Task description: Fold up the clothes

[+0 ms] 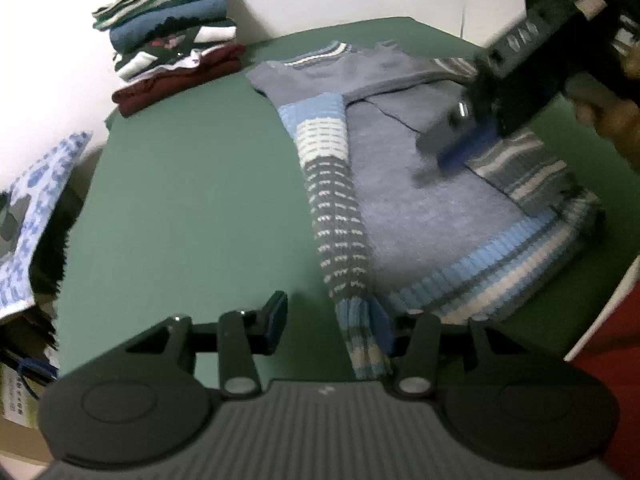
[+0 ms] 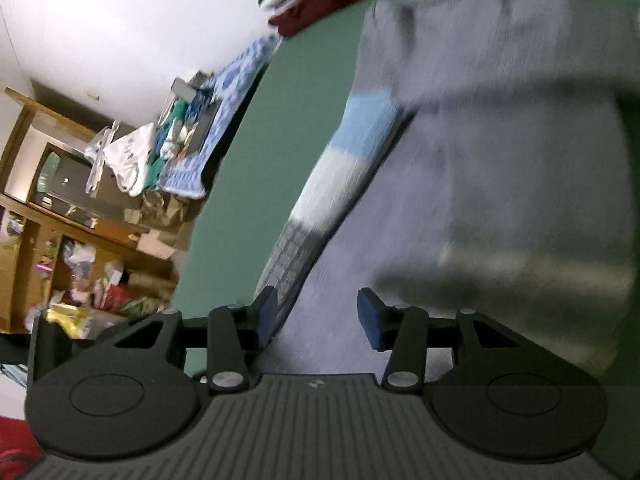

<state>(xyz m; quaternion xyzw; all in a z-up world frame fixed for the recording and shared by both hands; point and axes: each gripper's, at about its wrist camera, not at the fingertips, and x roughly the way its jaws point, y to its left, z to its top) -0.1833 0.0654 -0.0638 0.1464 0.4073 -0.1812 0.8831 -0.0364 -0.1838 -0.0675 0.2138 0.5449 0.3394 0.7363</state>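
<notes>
Green tabletop [image 1: 192, 200] fills our left wrist view, with a stack of folded clothes [image 1: 176, 36] at its far left corner and the grey-blue sweater [image 1: 420, 200] spread flat to the right; its striped sleeve [image 1: 340, 216] runs toward us and its cuff lies between the wide-open fingers of our left gripper [image 1: 336, 324], while our right gripper [image 1: 452, 156] hovers blurred over the sweater body. From our right wrist view, our right gripper [image 2: 316, 316] stands open and empty just above the sweater [image 2: 500, 152], the sleeve [image 2: 340, 168] passing by its left finger.

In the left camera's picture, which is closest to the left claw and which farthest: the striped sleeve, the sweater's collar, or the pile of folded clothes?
From the left claw:
1. Striped sleeve: its cuff lies between the open jaws.
2. Sweater's collar: far end of the sweater.
3. Pile of folded clothes: back left corner of the table.
</notes>
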